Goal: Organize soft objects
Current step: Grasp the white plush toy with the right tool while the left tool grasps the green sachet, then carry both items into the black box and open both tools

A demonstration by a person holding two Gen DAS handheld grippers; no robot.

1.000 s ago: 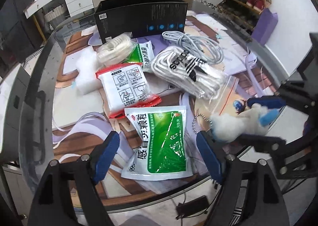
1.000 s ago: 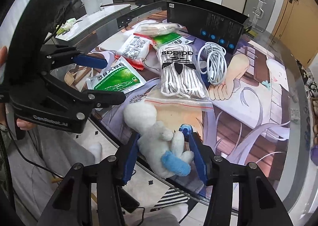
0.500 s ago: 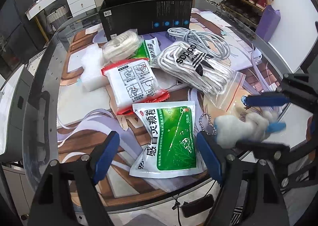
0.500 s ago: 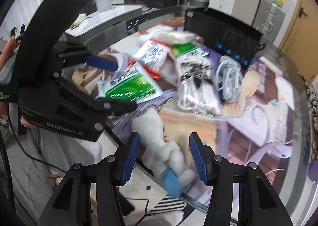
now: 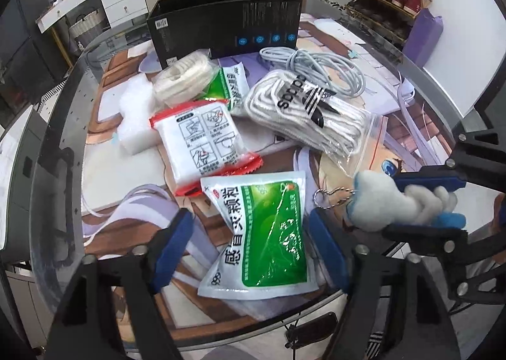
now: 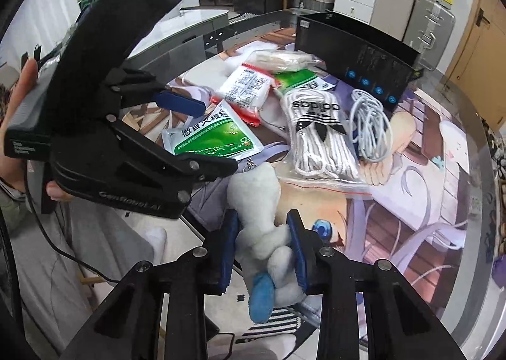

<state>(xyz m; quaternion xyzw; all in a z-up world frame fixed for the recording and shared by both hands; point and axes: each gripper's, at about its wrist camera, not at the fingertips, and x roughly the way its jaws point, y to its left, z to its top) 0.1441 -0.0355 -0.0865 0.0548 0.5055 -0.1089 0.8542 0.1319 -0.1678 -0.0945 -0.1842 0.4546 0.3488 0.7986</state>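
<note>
My right gripper (image 6: 261,235) is shut on a white plush toy (image 6: 259,220) with blue feet and a bead chain, held at the table's near edge; it also shows in the left wrist view (image 5: 392,205). My left gripper (image 5: 253,239) is open and empty, hovering over a green medicine sachet (image 5: 268,227). Beyond lie a red-edged white packet (image 5: 202,141), a bag of white adidas laces (image 5: 303,110), a grey cable coil (image 5: 319,70), a bagged cream rope bundle (image 5: 186,78) and a white foam piece (image 5: 136,113).
An open black box (image 5: 227,18) stands at the back of the round glass table (image 5: 53,170). A second green sachet (image 5: 231,88) lies under the rope bundle. Drawers, suitcases and a shoe rack stand behind the table.
My right gripper closed on the plush toy and lifted it off the table edge. My left gripper stayed open and shifted slightly.
</note>
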